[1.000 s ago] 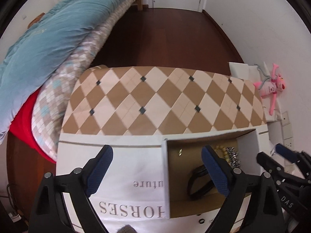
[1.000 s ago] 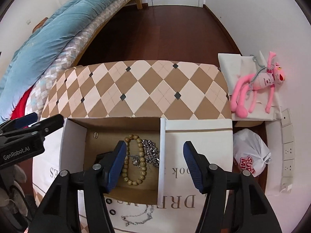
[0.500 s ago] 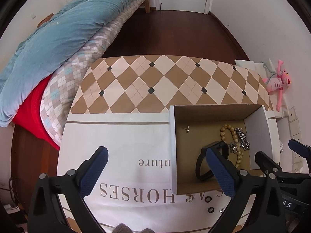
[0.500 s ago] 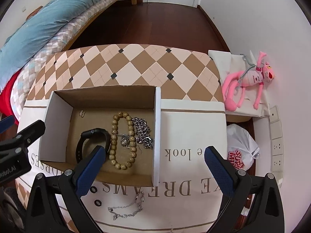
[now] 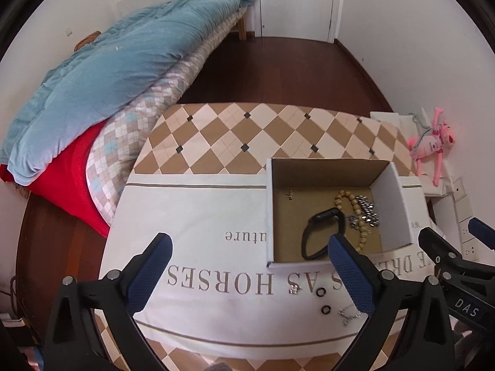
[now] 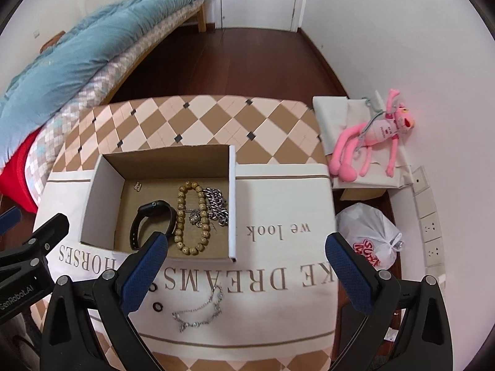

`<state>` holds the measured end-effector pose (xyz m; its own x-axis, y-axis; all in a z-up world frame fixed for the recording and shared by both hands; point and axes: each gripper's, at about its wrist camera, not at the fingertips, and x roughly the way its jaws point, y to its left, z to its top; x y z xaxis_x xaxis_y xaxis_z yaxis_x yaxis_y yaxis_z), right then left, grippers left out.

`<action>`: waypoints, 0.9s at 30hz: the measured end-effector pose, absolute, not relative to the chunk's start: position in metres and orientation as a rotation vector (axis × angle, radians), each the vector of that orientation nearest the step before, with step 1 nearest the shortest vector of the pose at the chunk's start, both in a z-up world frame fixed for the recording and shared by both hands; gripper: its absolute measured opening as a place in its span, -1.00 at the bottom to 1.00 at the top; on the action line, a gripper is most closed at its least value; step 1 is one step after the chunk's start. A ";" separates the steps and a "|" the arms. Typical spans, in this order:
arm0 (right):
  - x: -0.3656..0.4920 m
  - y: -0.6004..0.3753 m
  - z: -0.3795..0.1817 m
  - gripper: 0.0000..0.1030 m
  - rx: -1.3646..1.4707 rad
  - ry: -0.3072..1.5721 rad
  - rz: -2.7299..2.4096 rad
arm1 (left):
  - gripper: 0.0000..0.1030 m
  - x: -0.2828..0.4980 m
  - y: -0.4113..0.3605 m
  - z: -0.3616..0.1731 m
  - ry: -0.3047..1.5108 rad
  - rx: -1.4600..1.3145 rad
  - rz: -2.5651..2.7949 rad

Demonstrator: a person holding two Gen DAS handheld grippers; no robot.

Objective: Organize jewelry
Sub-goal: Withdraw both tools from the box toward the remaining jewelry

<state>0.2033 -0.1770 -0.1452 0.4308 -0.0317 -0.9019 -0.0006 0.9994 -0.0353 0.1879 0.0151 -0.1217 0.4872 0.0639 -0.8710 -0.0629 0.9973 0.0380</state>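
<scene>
1. Left gripper [image 5: 249, 266]: fingers [image 5: 150, 264] spread wide, released, grasping nothing; it hangs above the white lettered cloth [image 5: 198, 216] on the counter [image 6: 216, 117]
2. Cardboard box [image 6: 161, 162] sits open on the cloth; inside, left to right: small earring [image 6: 137, 187], black watch [image 6: 151, 221], wooden bead bracelet [image 6: 191, 216], silver chain [image 6: 218, 205]
3. Two black rings [image 6: 158, 306] lie on the cloth in front of the box, outside it; silver bracelet [image 6: 199, 312] just beside them to the right, also outside
4. Right gripper [image 6: 246, 273]: fingers [image 6: 346, 272] spread wide, released, empty, above the cloth in front of the box
5. Pink plush toy [image 6: 368, 139] lies right of the counter, by the wall
</scene>
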 end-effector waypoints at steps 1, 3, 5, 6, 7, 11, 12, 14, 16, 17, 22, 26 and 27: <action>0.200 -0.178 -0.142 1.00 -0.031 1.116 -0.021 | 1.00 0.185 0.015 -0.118 1.053 -0.003 0.072; 0.190 -0.180 -0.131 1.00 -0.031 1.089 -0.028 | 1.00 0.178 0.015 -0.109 1.037 -0.010 0.062; 0.181 -0.181 -0.121 1.00 -0.029 1.065 -0.031 | 1.00 0.170 0.013 -0.099 1.018 -0.011 0.053; 0.177 -0.181 -0.115 1.00 -0.031 1.049 -0.031 | 1.00 0.167 0.012 -0.094 1.009 -0.012 0.048; 0.173 -0.182 -0.110 1.00 -0.033 1.038 -0.033 | 1.00 0.164 0.011 -0.090 1.001 -0.012 0.046; 0.160 -0.184 -0.090 1.00 -0.016 0.989 -0.033 | 1.00 0.149 0.009 -0.069 0.962 -0.014 0.029; 0.156 -0.184 -0.085 1.00 -0.009 0.980 -0.030 | 1.00 0.147 0.008 -0.066 0.958 -0.011 0.030; 0.151 -0.185 -0.078 1.00 0.007 0.968 -0.024 | 1.00 0.143 0.009 -0.060 0.949 -0.014 0.030; 0.145 -0.187 -0.071 1.00 0.032 0.958 -0.017 | 1.00 0.140 0.009 -0.056 0.945 -0.010 0.041; 0.142 -0.189 -0.068 1.00 0.043 0.954 -0.012 | 1.00 0.139 0.009 -0.057 0.945 -0.012 0.050; 0.134 -0.194 -0.079 0.99 0.071 0.995 -0.010 | 1.00 0.137 0.014 -0.083 0.976 -0.018 0.082; 0.134 -0.202 -0.129 0.84 0.117 1.095 -0.010 | 1.00 0.137 0.020 -0.127 1.031 -0.023 0.113; 0.135 -0.204 -0.143 0.65 0.136 1.118 -0.005 | 1.00 0.137 0.022 -0.140 1.055 -0.022 0.122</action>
